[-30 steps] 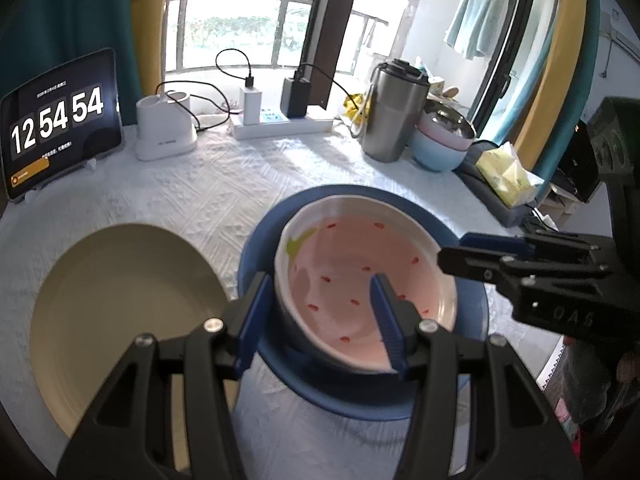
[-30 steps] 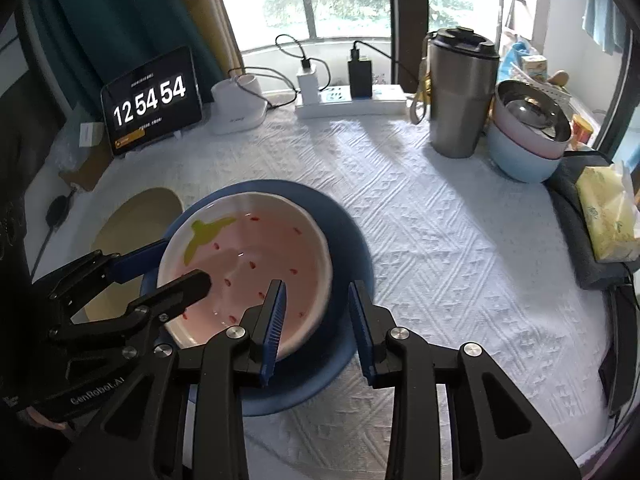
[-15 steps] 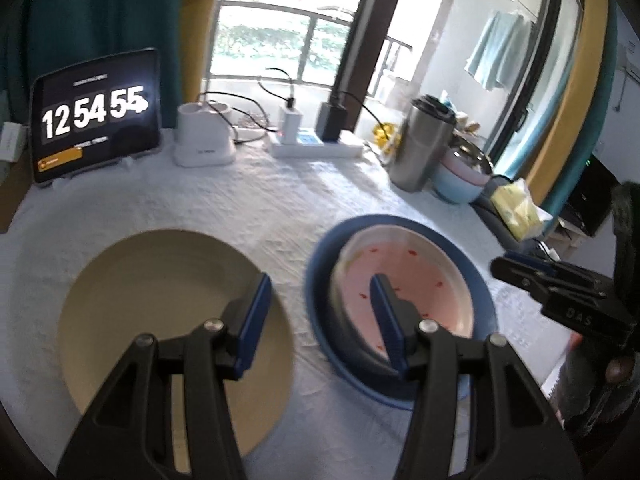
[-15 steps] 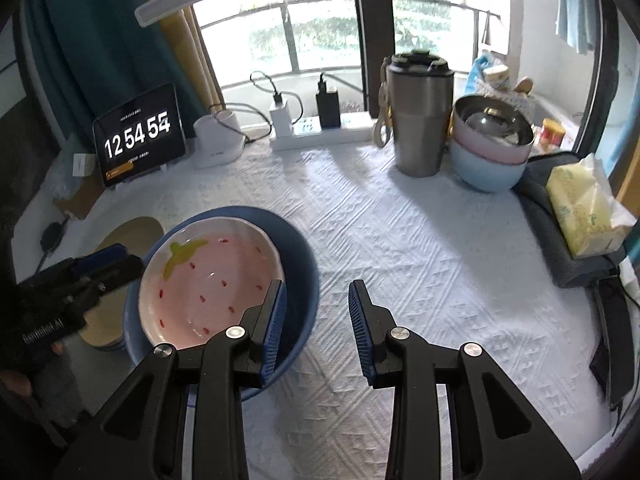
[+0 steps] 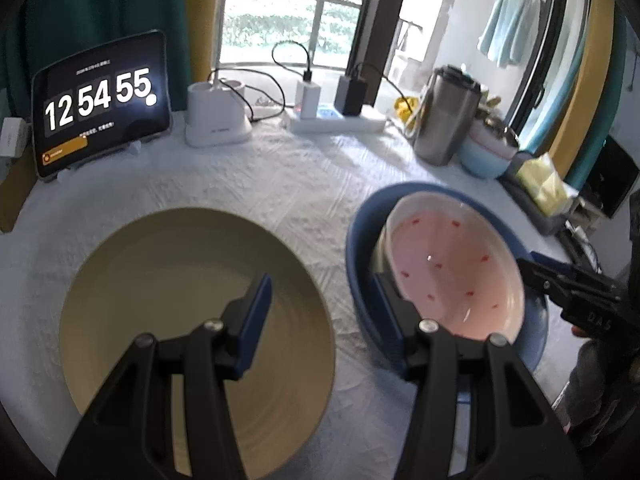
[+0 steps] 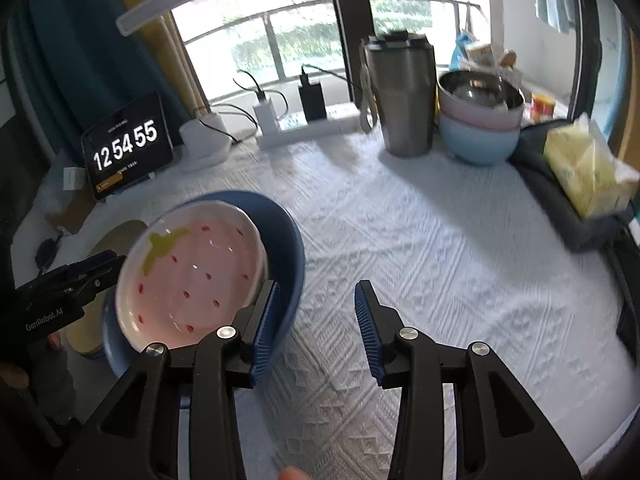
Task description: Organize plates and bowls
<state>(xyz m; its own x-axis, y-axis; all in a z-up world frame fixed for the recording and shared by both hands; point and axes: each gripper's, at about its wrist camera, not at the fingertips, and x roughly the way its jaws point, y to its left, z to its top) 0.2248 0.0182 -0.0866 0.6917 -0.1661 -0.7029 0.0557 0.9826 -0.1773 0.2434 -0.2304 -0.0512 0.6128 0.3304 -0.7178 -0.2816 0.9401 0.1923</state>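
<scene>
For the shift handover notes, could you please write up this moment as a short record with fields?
surface: table under a white cloth
pink bowl: sits inside the blue dish
tan plate: flat, left of the blue dish
left gripper: open, over the gap between plate and dish
right gripper: jaws just opened, nothing between them
stacked bowls: at the back, beside the steel tumbler

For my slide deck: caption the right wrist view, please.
Open right gripper beside a strawberry bowl nested in a blue plate.
</scene>
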